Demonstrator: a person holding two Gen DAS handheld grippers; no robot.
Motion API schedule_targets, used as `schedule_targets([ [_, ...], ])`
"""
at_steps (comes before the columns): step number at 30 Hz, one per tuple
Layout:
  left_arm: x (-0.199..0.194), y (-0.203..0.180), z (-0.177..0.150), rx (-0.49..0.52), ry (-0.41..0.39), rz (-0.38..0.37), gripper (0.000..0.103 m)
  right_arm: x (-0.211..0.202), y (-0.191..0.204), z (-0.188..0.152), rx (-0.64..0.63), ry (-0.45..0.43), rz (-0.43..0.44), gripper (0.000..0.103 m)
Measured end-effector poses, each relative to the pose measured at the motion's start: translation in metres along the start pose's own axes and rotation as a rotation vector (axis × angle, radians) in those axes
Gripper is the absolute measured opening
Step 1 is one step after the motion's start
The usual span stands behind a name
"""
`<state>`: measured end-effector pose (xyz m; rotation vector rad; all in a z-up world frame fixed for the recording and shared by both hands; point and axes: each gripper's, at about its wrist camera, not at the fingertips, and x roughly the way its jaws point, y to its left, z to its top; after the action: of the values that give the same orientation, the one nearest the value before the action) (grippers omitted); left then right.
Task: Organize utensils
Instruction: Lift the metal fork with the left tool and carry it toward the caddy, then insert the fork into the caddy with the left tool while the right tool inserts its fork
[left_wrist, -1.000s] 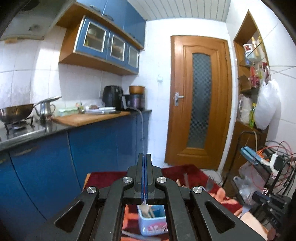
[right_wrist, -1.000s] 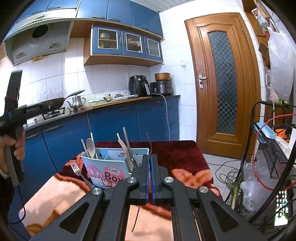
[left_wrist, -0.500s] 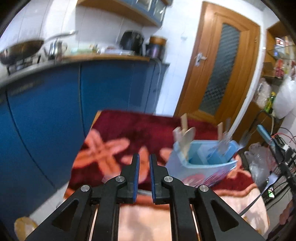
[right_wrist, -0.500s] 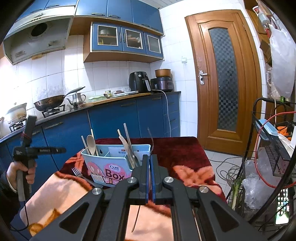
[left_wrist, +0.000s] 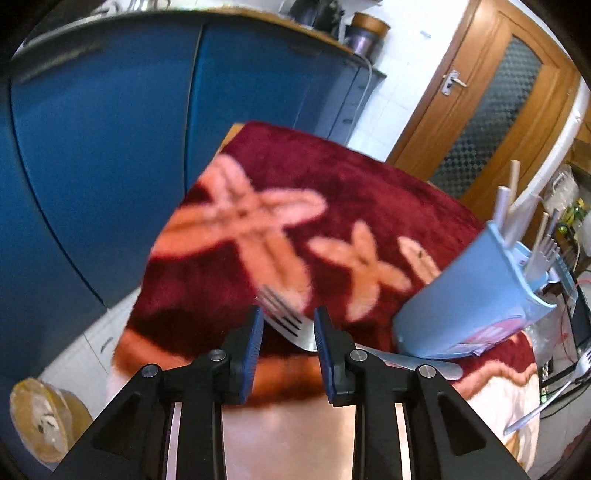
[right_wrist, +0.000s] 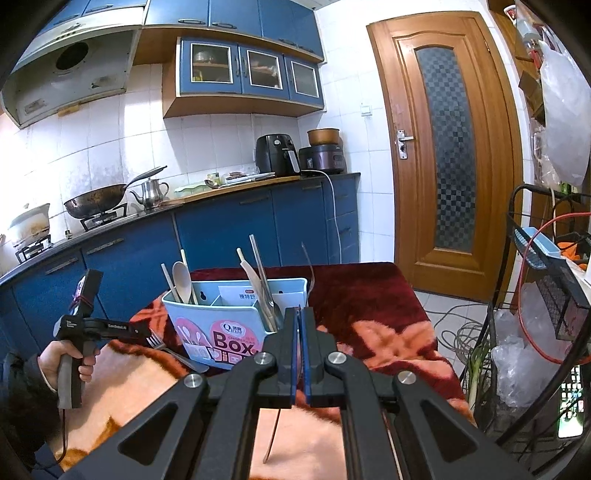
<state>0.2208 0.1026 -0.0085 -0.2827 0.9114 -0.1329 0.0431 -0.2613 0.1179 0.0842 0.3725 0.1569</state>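
A metal fork lies on the red and orange blanket, tines toward the far left. My left gripper hangs just over it with its jaws opening; the fork's head lies between the blue pads, untouched. The fork's handle runs right, under the front of the light blue utensil box. In the right wrist view, a hand holds the left gripper by the fork, left of the box. My right gripper is shut on a thin metal utensil seen edge-on.
The box holds wooden spoons, chopsticks and metal cutlery. Blue kitchen cabinets run behind the table, and a wooden door stands at the back right. A wire rack with cables crowds the right side. A round object lies on the floor.
The left gripper has dropped toward the table and tipped downward. Its jaws went from shut to parted, and the fork's head now lies between them. The right gripper has stayed put.
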Motion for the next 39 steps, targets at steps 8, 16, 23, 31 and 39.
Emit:
schedule_targets([
  [8,0.025,0.018,0.000,-0.104,0.046,-0.054,0.028,0.007,-0.006,-0.003,0.019,0.009,-0.018,0.004],
  [16,0.033,0.013,0.001,-0.099,0.009,-0.055,0.013,0.011,-0.006,-0.008,0.034,0.015,-0.015,0.004],
  [23,-0.006,0.006,0.000,-0.075,-0.139,-0.042,0.007,0.002,-0.007,-0.009,0.042,0.003,-0.013,0.004],
  [31,-0.089,-0.021,0.001,0.004,-0.392,0.005,0.001,-0.009,-0.005,-0.010,0.047,-0.014,-0.005,0.004],
  [39,-0.167,-0.052,0.005,0.106,-0.582,0.046,0.001,-0.023,-0.009,-0.011,0.064,-0.039,-0.003,0.004],
])
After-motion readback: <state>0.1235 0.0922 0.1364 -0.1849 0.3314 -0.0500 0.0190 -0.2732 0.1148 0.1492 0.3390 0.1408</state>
